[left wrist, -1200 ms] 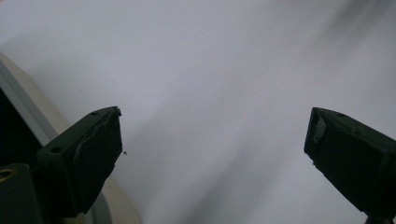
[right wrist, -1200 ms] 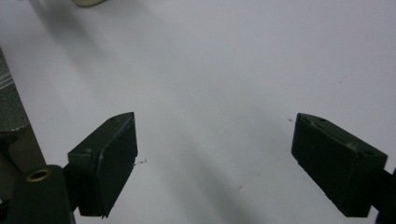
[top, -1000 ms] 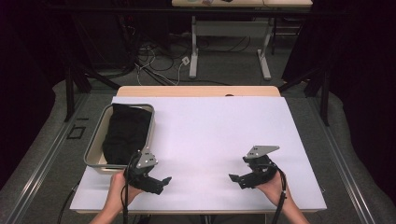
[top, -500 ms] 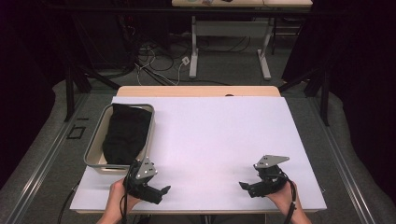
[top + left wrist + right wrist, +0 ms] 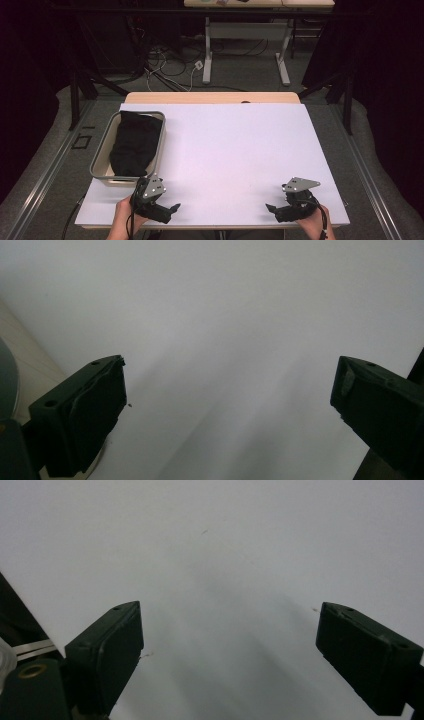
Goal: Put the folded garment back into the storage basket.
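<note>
Resting on one white bench [image 5: 230, 150]: two spread, empty tools, left [image 5: 167, 210] and right [image 5: 274, 209]; one tray [image 5: 100, 165] holding one black cloth [image 5: 132, 142].

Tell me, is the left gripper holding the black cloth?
No, the left gripper is open over the bare white table; the black cloth lies in the tray.

tray [image 5: 98, 165] inside: hidden under black cloth [image 5: 133, 142] | person's hands: cut by bottom edge
</note>
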The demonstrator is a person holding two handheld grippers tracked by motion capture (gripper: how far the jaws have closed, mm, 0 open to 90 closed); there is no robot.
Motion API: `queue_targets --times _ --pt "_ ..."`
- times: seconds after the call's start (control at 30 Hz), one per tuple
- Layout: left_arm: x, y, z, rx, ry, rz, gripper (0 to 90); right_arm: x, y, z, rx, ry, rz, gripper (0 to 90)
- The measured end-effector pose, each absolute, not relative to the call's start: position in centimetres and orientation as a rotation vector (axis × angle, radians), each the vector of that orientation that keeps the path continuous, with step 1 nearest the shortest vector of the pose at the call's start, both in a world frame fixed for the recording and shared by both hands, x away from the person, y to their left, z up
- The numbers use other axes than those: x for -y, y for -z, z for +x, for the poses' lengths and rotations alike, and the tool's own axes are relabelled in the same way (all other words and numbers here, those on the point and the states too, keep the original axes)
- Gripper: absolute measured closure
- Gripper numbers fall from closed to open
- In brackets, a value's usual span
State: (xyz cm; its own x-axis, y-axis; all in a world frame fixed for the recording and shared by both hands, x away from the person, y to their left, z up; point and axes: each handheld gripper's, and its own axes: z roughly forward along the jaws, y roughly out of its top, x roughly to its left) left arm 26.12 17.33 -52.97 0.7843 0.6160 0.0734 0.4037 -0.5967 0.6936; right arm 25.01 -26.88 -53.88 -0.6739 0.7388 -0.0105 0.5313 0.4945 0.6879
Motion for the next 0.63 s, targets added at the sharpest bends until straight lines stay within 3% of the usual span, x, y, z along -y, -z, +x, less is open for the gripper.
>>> queue_targets --times 0.63 --pt "-17.6 54.1 26.4 -0.729 -0.358 2.29 1.6 28.5 54.3 24.9 -2.384 -1.006 1.115 6.6"
